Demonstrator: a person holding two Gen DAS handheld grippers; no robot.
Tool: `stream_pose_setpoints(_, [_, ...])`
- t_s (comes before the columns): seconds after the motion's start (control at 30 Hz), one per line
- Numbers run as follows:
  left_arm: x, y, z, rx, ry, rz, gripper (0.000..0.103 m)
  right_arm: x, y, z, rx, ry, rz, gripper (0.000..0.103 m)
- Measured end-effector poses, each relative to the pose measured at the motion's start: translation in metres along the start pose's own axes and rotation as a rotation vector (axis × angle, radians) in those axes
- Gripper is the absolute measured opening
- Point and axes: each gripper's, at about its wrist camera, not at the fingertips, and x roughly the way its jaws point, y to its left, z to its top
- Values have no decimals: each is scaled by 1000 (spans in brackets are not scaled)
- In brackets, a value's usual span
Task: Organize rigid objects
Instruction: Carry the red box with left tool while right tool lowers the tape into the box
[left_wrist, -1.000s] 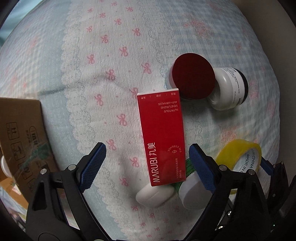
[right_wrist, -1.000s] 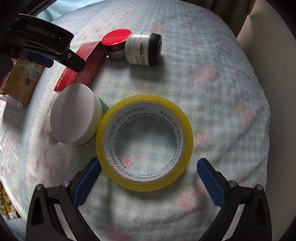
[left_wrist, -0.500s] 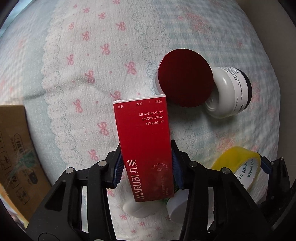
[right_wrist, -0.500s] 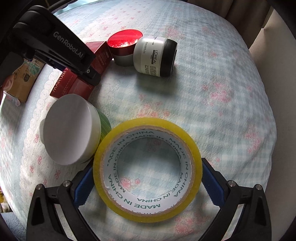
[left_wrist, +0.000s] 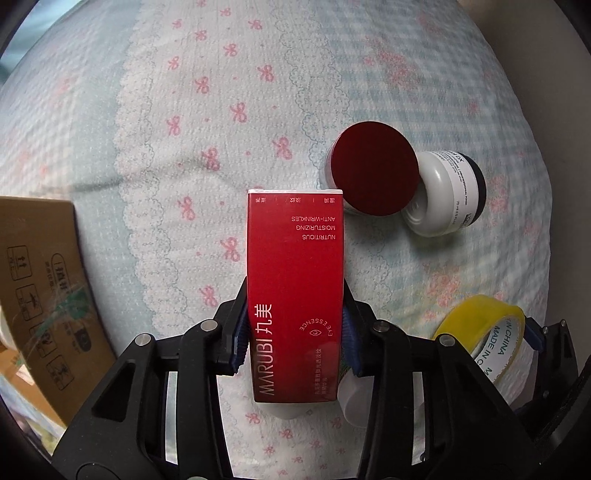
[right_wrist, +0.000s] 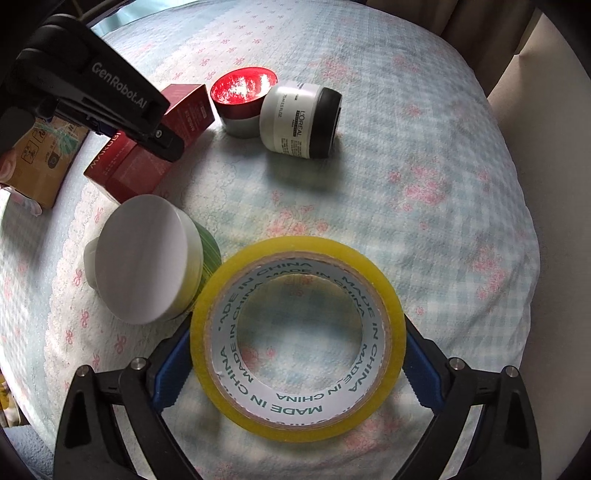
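My left gripper (left_wrist: 293, 338) is shut on a red MARUBI box (left_wrist: 295, 280), its blue pads pressed on both long sides; the box looks raised off the bedspread. The box (right_wrist: 147, 147) and left gripper also show at upper left in the right wrist view. My right gripper (right_wrist: 297, 363) is shut on a yellow tape roll (right_wrist: 295, 339), pads against both outer sides. The roll (left_wrist: 491, 339) shows at the right in the left wrist view. A red-lidded jar (left_wrist: 375, 173) and a white L'Oreal jar (left_wrist: 447, 195) on its side lie beyond.
A white-lidded green jar (right_wrist: 147, 258) stands left of the tape, with a small white object behind it. A cardboard box (left_wrist: 40, 295) sits at the left edge. The surface is a soft bedspread (right_wrist: 424, 184) that falls away at right.
Both grippers closed from open: the left onto the red box, which it has lifted and straightened, and the right onto the tape roll after moving forward around it.
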Motion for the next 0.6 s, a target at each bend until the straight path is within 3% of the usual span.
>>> stream_pose_setpoints(0.37, [-71, 2, -23, -23, -120, -35, 37, -46, -17, -12, 62, -60, -28, 97])
stream_pose_setpoints(0.6, [-158, 8, -64, -65, -232, -73, 37, -126, -16, -12, 120, -149, -27, 97])
